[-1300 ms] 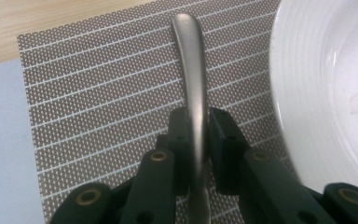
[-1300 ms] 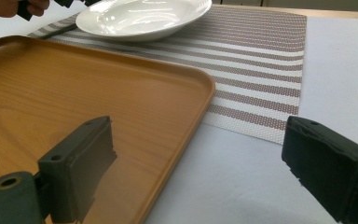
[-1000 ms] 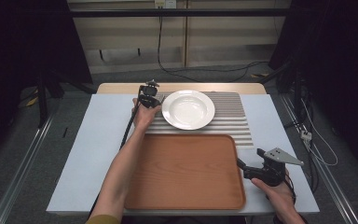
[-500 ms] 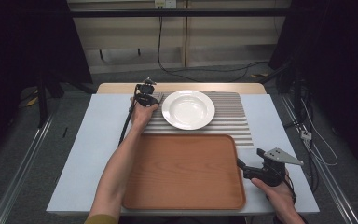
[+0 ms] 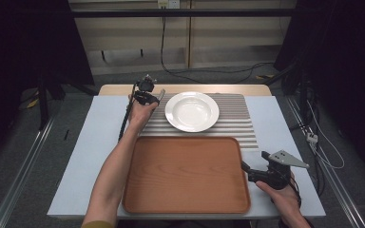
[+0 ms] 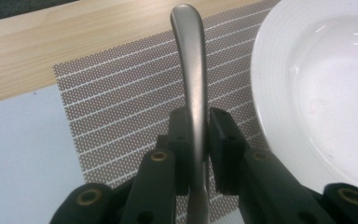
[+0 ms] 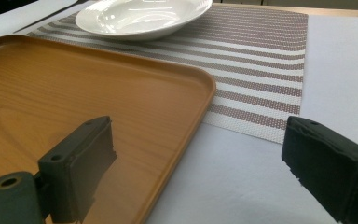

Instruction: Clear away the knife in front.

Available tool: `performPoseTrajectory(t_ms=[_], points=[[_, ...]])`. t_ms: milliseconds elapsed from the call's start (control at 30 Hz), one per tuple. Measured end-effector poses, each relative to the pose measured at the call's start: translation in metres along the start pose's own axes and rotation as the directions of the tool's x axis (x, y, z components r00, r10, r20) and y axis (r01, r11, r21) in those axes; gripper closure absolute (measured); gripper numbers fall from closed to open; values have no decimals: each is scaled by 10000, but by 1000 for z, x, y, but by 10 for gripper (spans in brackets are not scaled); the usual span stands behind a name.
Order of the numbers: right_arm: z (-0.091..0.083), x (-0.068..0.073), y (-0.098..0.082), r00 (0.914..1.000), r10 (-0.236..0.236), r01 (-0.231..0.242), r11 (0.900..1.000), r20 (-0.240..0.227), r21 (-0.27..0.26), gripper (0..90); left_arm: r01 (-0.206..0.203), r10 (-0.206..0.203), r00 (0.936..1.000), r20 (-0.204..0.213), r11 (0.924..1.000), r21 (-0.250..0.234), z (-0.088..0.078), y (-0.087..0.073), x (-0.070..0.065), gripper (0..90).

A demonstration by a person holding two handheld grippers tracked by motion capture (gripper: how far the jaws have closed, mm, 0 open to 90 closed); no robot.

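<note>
Dark curtains and grey floor hem in a pale blue-white desk [image 5: 95, 156], with a strip of light wood at its far edge and cables trailing across the floor beyond.

Nearest the person, a rounded rectangular brown wooden tray [image 5: 186, 175] lies bare at the desk's front edge. Just off its right rim, the right tongs [image 5: 245, 167] sit low in the person's right hand [image 5: 285, 199], their two black jaws spread wide with nothing between them; in the right gripper view one jaw hangs over the tray's rim [image 7: 177, 154] and the other over bare desk.

Past the tray a brown-and-white striped woven placemat [image 5: 237, 118] touches the tray's far edge, and a round white deep plate [image 5: 192, 111] rests on its middle.

Farther left, at the mat's far left corner, the left tongs [image 5: 148, 93] are raised above the desk in the left hand [image 5: 141, 110]. They are clamped on the slim silver metal handle of a piece of cutlery [image 6: 192, 88]; its working end is out of sight. The handle stands up between the pads [image 6: 223, 144], just beside the plate's rim [image 6: 265, 93], over the mat's corner.

Bare desk lies on both sides of the mat and tray, wider on the left, and the tray's whole floor is free.
</note>
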State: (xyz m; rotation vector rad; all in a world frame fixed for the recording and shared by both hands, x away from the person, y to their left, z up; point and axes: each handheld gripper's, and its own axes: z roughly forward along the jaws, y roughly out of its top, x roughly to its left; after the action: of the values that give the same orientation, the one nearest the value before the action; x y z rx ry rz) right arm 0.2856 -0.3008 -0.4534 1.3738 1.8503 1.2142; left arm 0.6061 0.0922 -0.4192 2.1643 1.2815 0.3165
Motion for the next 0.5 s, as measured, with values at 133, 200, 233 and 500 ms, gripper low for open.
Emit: performPoseTrajectory(t_ms=[133, 200, 233, 500], points=[[0, 0, 0, 10000, 13, -13, 10000, -6, 10, 88, -342, 342, 9994, 62, 9994, -87, -13, 2, -2, 801], [0, 0, 0, 10000, 13, -13, 10000, -1, 17, 88, -395, 398, 9991, 130, 9991, -167, -20, 3, -3, 801], [-1, 0, 0, 10000, 3, -3, 10000, 1, 24, 88, -389, 393, 9990, 192, 9990, -234, -23, 3, -3, 801], [-2, 1, 0, 10000, 9, -9, 10000, 38, -4, 88, -605, 618, 9974, 363, 9975, -354, -44, 1, -10, 800]])
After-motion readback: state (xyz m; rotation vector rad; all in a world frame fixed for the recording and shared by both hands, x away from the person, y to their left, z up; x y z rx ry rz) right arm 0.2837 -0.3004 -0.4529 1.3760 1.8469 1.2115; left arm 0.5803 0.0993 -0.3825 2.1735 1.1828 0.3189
